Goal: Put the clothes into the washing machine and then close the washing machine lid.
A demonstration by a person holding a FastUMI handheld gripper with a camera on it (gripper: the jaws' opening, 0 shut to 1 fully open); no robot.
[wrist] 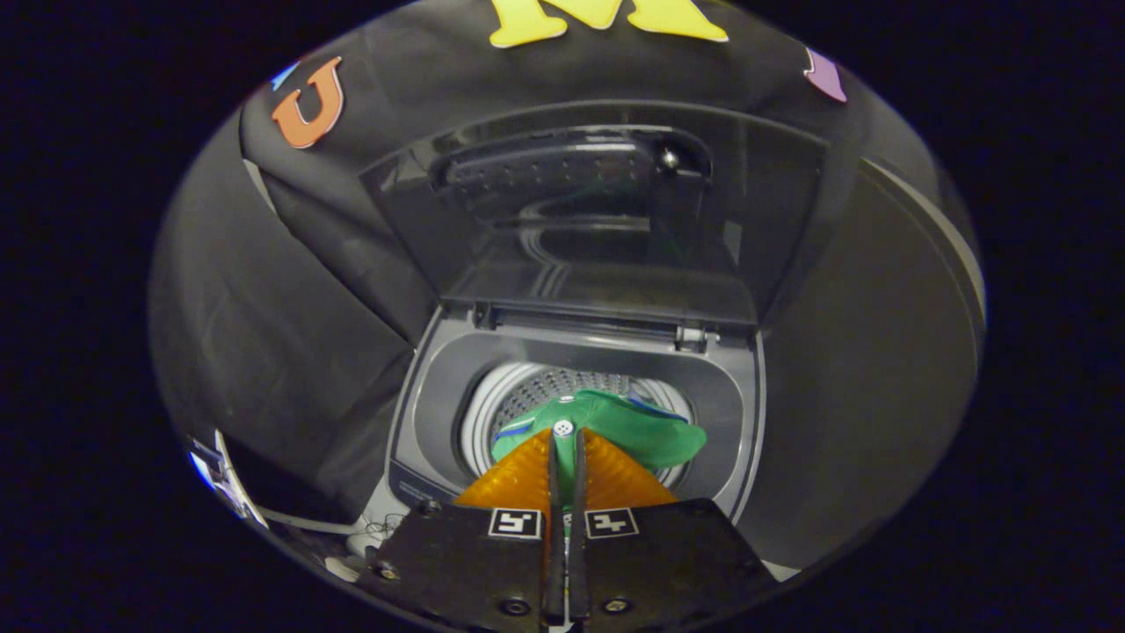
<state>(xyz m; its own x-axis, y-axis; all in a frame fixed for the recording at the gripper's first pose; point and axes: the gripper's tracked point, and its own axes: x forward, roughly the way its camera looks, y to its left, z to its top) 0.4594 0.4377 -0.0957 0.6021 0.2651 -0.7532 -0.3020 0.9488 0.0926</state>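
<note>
A green garment with a white button and blue trim is pinched between my fingertips. My gripper is shut on it, the two fingers almost touching. The garment hangs over the round drum opening of a grey top-loading washing machine, just beyond the fingers. The machine's lid stands raised and open behind the drum, hinged at the back edge. The lower part of the garment is hidden behind my fingers.
Black cloth drapes the booth on the left and behind the machine. A dark curved panel rises to the right of the machine. Some white items and thin cables lie low at the left, beside the machine's front corner.
</note>
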